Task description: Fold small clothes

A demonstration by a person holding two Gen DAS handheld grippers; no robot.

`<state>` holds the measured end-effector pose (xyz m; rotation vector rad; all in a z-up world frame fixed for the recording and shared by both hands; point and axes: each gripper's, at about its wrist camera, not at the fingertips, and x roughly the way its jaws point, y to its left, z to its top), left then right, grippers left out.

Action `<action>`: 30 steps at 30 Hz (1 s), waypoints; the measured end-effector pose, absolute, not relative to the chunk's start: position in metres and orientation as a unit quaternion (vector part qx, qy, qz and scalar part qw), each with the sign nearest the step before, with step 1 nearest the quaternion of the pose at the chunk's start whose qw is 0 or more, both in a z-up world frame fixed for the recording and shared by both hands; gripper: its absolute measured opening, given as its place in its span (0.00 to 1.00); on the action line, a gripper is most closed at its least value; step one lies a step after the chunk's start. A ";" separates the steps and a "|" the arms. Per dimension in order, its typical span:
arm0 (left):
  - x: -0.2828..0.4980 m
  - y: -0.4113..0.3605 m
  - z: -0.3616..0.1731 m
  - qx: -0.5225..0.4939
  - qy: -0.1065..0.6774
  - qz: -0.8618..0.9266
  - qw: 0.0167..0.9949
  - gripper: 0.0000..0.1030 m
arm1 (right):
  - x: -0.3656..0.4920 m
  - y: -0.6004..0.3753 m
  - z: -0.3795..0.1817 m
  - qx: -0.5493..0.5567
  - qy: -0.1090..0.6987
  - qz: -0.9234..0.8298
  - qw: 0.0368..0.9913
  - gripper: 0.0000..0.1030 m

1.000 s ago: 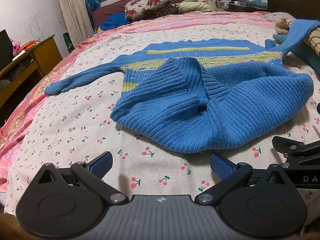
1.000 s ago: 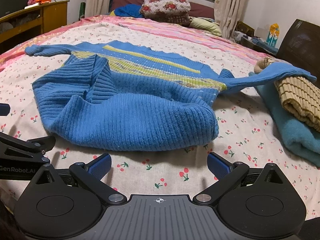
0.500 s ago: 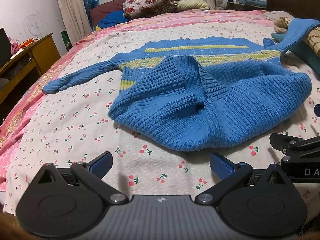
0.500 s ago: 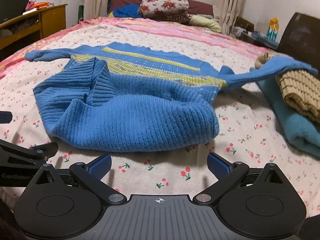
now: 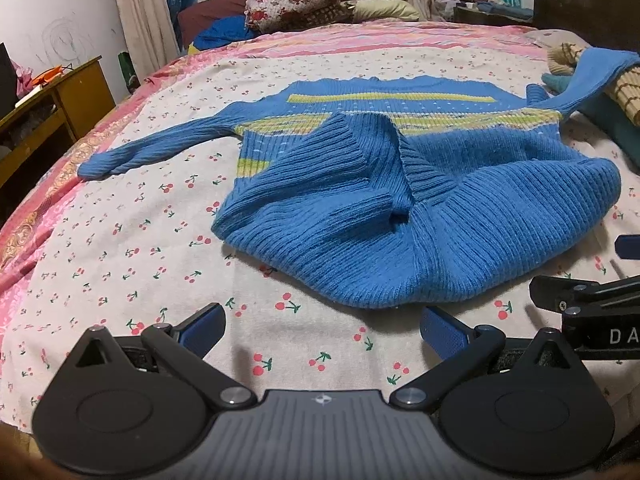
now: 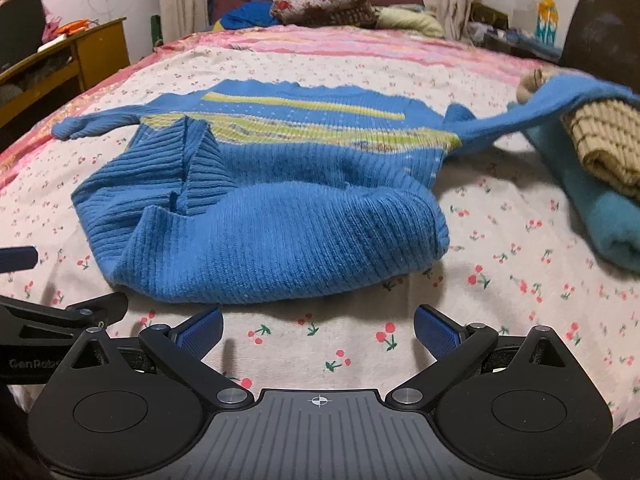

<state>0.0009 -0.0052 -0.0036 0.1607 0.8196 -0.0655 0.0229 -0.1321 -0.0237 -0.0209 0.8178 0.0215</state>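
Observation:
A blue knit sweater (image 5: pixel 400 208) with yellow-green stripes lies on the cherry-print bedsheet (image 5: pixel 120 248), its near part folded back over the body. One sleeve (image 5: pixel 160 152) stretches left on the sheet; the other sleeve (image 6: pixel 540 108) drapes over a pile of clothes at the right. My left gripper (image 5: pixel 322 326) is open and empty, just short of the sweater's near fold. My right gripper (image 6: pixel 318 326) is open and empty, also just short of the sweater (image 6: pixel 272 232). Each gripper shows at the edge of the other's view.
A folded teal towel (image 6: pixel 600 216) with a beige checked garment (image 6: pixel 600 140) on it lies at the right. Pillows and bedding (image 6: pixel 324 0) sit at the headboard. A wooden desk (image 5: pixel 52 108) stands left of the bed. A dark chair back (image 6: pixel 600 28) is at far right.
Both grippers have drawn back a little from the sweater, which now sits slightly farther away. The sweater has not moved, and both stay open.

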 end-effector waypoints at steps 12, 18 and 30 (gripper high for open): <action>0.017 0.000 -0.009 0.059 0.407 -0.038 0.911 1.00 | 0.038 -0.129 -0.032 -0.002 0.422 0.021 0.906 0.93; 0.024 0.000 -0.020 0.063 0.422 -0.035 0.904 1.00 | 0.041 -0.130 -0.033 -0.004 0.424 0.022 0.905 0.91; 0.026 0.005 -0.029 0.046 0.428 -0.040 0.902 1.00 | 0.043 -0.131 -0.031 -0.009 0.419 0.024 0.908 0.85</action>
